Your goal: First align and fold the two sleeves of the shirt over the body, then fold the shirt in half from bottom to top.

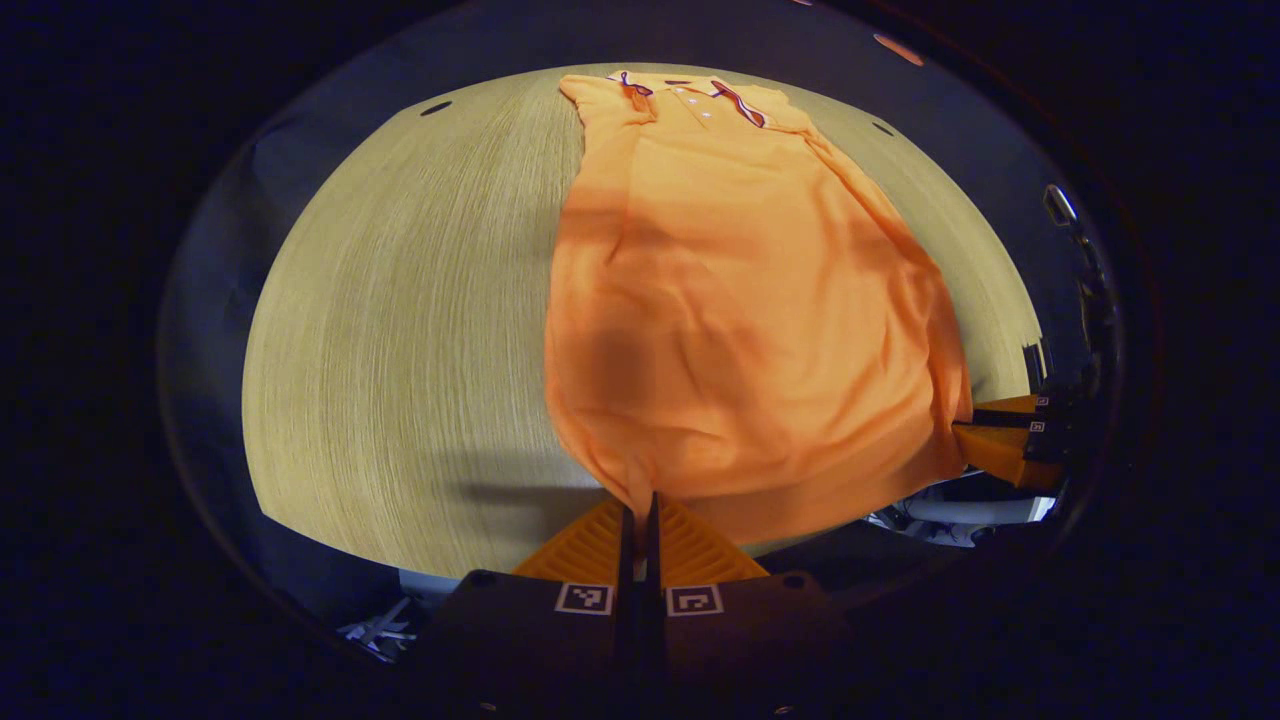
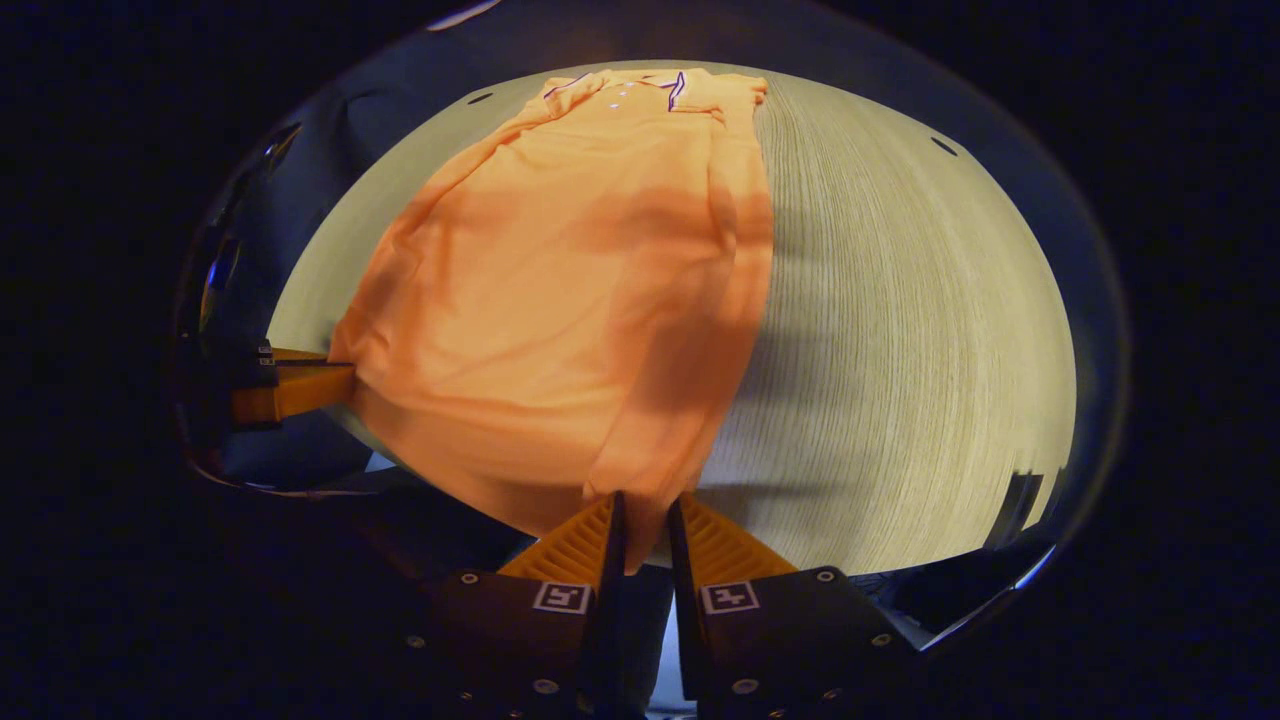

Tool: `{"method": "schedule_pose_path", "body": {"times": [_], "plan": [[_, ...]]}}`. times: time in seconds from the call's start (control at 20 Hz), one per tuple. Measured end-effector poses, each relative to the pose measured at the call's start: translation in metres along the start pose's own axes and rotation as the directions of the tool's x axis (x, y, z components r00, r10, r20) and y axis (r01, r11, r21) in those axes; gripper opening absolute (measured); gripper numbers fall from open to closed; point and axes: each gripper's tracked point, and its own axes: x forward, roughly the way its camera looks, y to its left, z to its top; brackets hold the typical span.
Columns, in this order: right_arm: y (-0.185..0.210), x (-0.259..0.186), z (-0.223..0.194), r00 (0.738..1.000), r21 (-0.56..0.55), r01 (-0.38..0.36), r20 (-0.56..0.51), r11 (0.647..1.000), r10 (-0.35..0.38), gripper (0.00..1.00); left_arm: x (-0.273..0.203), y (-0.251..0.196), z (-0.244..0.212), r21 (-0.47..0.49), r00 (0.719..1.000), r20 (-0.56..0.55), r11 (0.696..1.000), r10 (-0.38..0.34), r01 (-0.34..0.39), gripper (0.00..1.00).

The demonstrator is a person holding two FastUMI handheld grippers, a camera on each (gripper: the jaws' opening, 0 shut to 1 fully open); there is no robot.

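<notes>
Now both sleeves seem folded in; your left tool [image 1: 641, 510] and right tool [image 2: 640, 520] each pinch the orange polo shirt's [image 1: 740, 300] hem above the pale wooden tabletop [image 1: 400, 330], so 1 fold remains.

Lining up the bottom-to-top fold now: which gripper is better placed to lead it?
Neither clearly. The left gripper pinches the orange polo shirt at one hem corner, the right gripper at the other, sleeves already folded in. Move both toward the collar together.

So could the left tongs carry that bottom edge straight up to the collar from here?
Probably yes. The left tongs are pinching the shirt's bottom hem, the right tongs grip the other corner, and nothing lies on the shirt between the hem and the collar; the sleeves look already folded in.
</notes>
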Motion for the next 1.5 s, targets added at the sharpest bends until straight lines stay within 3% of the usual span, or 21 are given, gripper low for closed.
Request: {"method": "schedule_pose_path", "body": {"times": [0.15,0.2,0.3,0.35,0.45,0.55,0.65,0.8,0.9,1.0,1.1,1.3,1.45,1.5], "plan": [[0.001,-0.002,0.002,1.000,-0.037,0.022,0.001,0.999,-0.022,0.22,0.001,0.001,0.004,0.015,1.000,-0.001,1.000,-0.009,0.009,0.05],[-0.002,0.017,-0.003,0.999,0.003,0.030,0.042,1.000,-0.030,0.22,0.002,0.001,0.003,0.020,1.000,-0.002,1.000,-0.014,0.014,0.05],[-0.003,0.000,0.002,0.999,0.024,0.022,0.023,0.999,-0.023,0.05,0.002,0.001,0.003,0.025,1.000,-0.002,0.999,-0.024,0.024,0.05],[-0.009,0.000,0.008,0.997,0.037,0.052,0.046,0.998,-0.054,0.05,0.002,0.001,0.004,0.026,1.000,-0.003,0.999,-0.027,0.027,0.05],[-0.009,0.005,0.012,0.998,0.057,0.043,0.047,0.997,-0.046,0.05,0.002,0.002,0.007,0.031,1.000,-0.001,0.999,-0.029,0.029,0.05],[0.006,0.002,0.013,0.998,0.132,-0.061,0.030,0.989,0.057,0.01,0.003,-0.002,0.011,0.020,0.999,0.007,0.998,-0.053,0.053,0.05],[0.003,0.004,0.015,0.994,0.202,-0.107,0.040,0.974,0.101,0.00,-0.001,-0.004,0.018,-0.004,0.997,0.032,0.997,-0.077,0.077,0.05],[0.016,0.003,0.025,0.964,0.310,-0.265,0.083,0.913,0.252,0.00,-0.006,-0.004,0.030,-0.032,0.994,0.063,0.996,-0.084,0.086,0.05],[0.010,0.004,0.025,0.961,0.345,-0.278,0.083,0.897,0.265,0.05,-0.006,-0.004,0.031,-0.044,0.995,0.065,0.996,-0.079,0.082,0.05],[0.009,0.001,0.035,0.953,0.352,-0.301,0.130,0.886,0.272,0.00,-0.008,-0.005,0.037,-0.054,0.994,0.085,0.995,-0.074,0.079,0.05],[0.015,-0.014,0.052,0.922,0.299,-0.375,0.213,0.877,0.322,0.00,-0.013,-0.006,0.044,-0.067,0.991,0.113,0.994,-0.077,0.085,0.05],[0.012,-0.034,0.072,0.880,0.221,-0.440,0.300,0.870,0.369,0.00,-0.025,-0.009,0.065,-0.085,0.980,0.182,0.992,-0.075,0.091,0.05],[0.012,-0.042,0.090,0.842,0.227,-0.501,0.353,0.835,0.409,0.00,-0.039,-0.012,0.085,-0.110,0.967,0.242,0.988,-0.075,0.104,0.05],[0.010,-0.048,0.098,0.817,0.222,-0.534,0.384,0.816,0.430,0.00,-0.044,-0.014,0.093,-0.122,0.961,0.268,0.987,-0.072,0.108,0.05]]}}
